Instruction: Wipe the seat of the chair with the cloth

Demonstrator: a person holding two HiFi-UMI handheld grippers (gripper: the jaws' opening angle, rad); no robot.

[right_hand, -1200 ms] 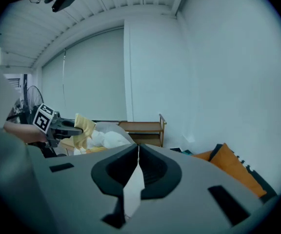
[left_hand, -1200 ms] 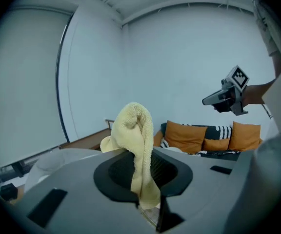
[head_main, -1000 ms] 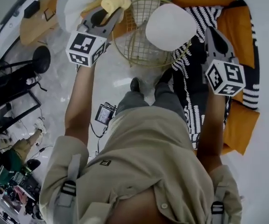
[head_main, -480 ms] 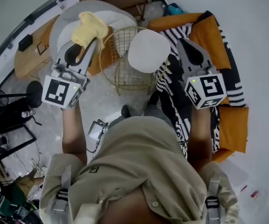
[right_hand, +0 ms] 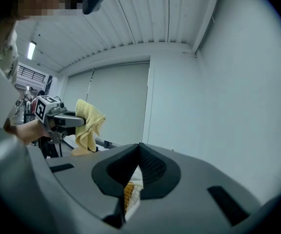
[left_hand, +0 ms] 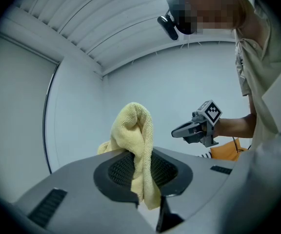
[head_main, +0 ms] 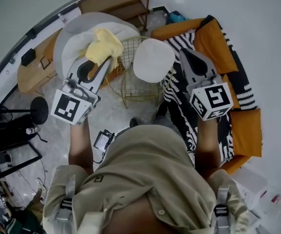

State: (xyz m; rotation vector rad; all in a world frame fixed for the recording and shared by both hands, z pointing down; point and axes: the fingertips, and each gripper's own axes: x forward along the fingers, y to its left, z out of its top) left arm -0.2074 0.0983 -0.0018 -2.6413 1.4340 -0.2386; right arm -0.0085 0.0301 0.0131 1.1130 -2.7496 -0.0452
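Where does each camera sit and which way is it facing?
Head view: head-mounted, steeply down at the chair; shirt, forearms, left gripper, right gripper show.
Left gripper view: on left gripper, up along fingers shut on the cloth, toward ceiling; torso at right.
Right gripper view: on right gripper, up toward wall and ceiling; arm at left.
Shared: each gripper view sees the other gripper; all see the cloth.

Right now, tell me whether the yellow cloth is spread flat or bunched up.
Bunched up: the cloth is folded over itself and pinched in the left claw, with a loose end hanging down.
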